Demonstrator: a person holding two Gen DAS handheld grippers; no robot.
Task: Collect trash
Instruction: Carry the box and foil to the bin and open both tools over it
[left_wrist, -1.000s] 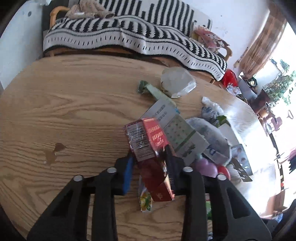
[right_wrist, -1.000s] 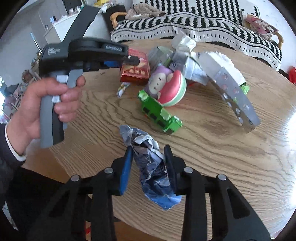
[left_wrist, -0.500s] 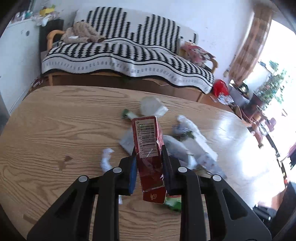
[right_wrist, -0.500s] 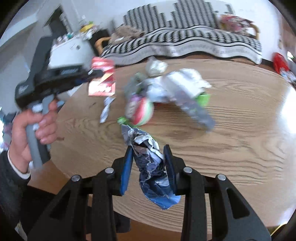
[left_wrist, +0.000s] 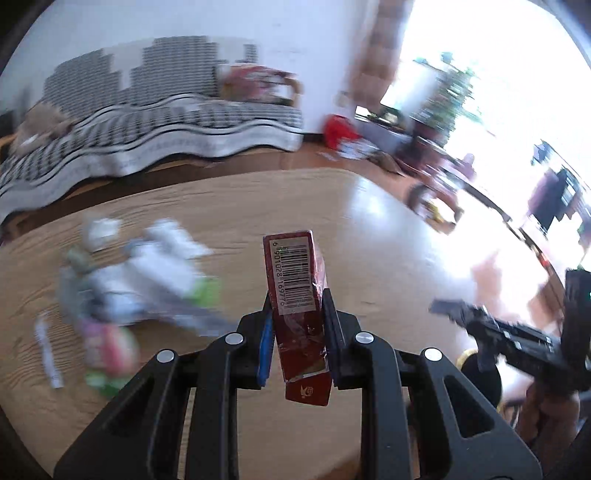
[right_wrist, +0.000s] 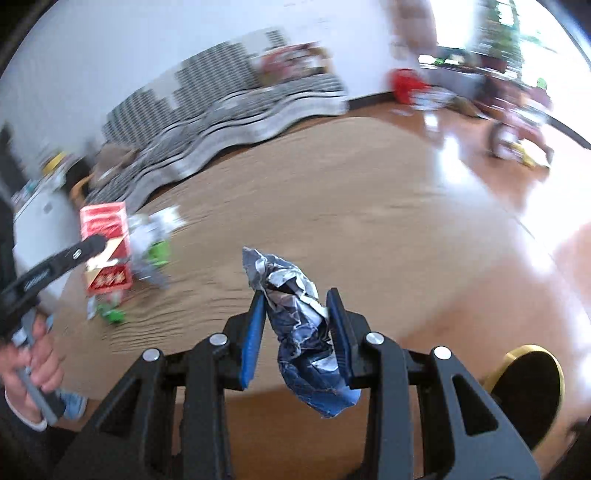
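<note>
My left gripper is shut on a red carton with a barcode and holds it upright above the round wooden table. My right gripper is shut on a crumpled blue and silver foil wrapper, held above the table's near edge. In the right wrist view the left gripper with the red carton shows at the left. A blurred pile of trash lies on the table at the left. A black bin with a gold rim stands by the table at the lower right.
A sofa with a black and white striped cover stands behind the table. Red items and clutter lie on the floor by the bright window. The right hand-held gripper shows at the right of the left wrist view.
Both grippers have swung right, away from the trash pile, each still holding its item. The pile has slid to the left of both views and the bin has come into sight.
</note>
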